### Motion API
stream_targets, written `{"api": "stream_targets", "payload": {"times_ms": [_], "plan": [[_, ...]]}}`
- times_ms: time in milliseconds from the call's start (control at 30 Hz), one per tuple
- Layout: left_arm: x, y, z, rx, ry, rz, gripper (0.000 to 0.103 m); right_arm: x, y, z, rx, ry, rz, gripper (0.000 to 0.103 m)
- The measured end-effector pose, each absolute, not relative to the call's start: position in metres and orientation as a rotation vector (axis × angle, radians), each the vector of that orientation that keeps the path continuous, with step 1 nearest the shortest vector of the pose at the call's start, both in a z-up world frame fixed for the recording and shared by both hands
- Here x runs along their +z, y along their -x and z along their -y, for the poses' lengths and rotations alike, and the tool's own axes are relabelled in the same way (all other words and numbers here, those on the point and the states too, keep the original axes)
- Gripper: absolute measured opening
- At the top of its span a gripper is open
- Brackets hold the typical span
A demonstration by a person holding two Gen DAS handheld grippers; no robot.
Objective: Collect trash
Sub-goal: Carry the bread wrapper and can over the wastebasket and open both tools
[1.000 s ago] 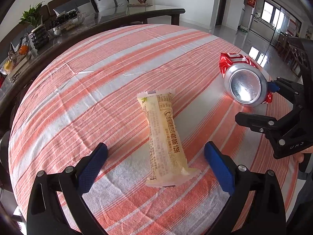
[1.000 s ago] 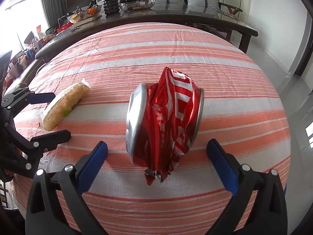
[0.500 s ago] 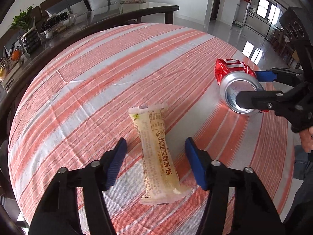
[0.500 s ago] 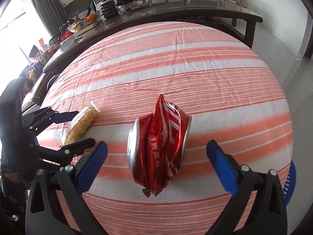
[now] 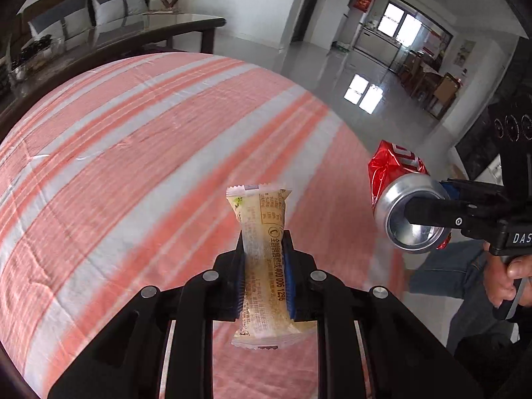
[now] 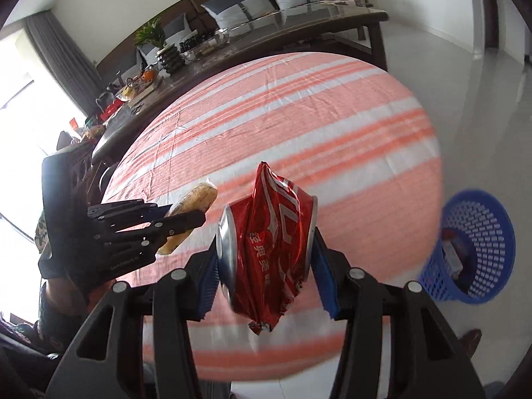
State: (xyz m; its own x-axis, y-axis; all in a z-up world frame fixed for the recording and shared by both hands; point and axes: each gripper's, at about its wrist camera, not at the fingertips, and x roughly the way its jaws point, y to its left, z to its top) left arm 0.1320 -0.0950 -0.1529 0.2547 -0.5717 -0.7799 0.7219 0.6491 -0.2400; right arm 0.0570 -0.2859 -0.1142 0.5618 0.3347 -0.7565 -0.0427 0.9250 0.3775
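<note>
Our left gripper [image 5: 264, 267] pinches the light, soft snack wrapper [image 5: 264, 259] mid-length. Our right gripper [image 6: 266, 271] clamps the crushed can [image 6: 266, 252] across its stiff rims, sharp-creased, above the desk [image 6: 299, 126] edge.

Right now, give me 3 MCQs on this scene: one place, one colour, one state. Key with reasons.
1. Where is the basket?
A. on the table
B. on the floor beside the table
C. on the sofa

2. What colour is the crushed can?
A. red
B. green
C. black

3. What is the left hand-held gripper doing?
A. open above the cloth
B. shut on nothing
C. shut on the snack wrapper

Key:
1 B, it stands on the grey floor past the edge of the striped tablecloth.
2 A, red foil with white print, held in the right hand-held gripper.
3 C, both blue pads press the wrapper's sides.
</note>
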Motion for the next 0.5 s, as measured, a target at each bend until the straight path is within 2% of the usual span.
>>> {"api": "stream_targets", "payload": {"times_ms": [233, 367, 500], "plan": [[-0.149, -0.058, 0.204, -1.161, -0.240, -1.039, 0.018, -0.149, 0.066, 0.412, -0.107, -0.566, -0.987, 0.049], [-0.148, -0.049, 0.288, -1.205, -0.262, -1.016, 0.018, -0.166, 0.064, 0.480, -0.230, -0.553, -0.968, 0.048], [-0.171, -0.062, 0.371, -1.163, -0.271, -1.022, 0.018, -0.176, 0.035, 0.535, -0.267, -0.558, -0.880, 0.049]]}}
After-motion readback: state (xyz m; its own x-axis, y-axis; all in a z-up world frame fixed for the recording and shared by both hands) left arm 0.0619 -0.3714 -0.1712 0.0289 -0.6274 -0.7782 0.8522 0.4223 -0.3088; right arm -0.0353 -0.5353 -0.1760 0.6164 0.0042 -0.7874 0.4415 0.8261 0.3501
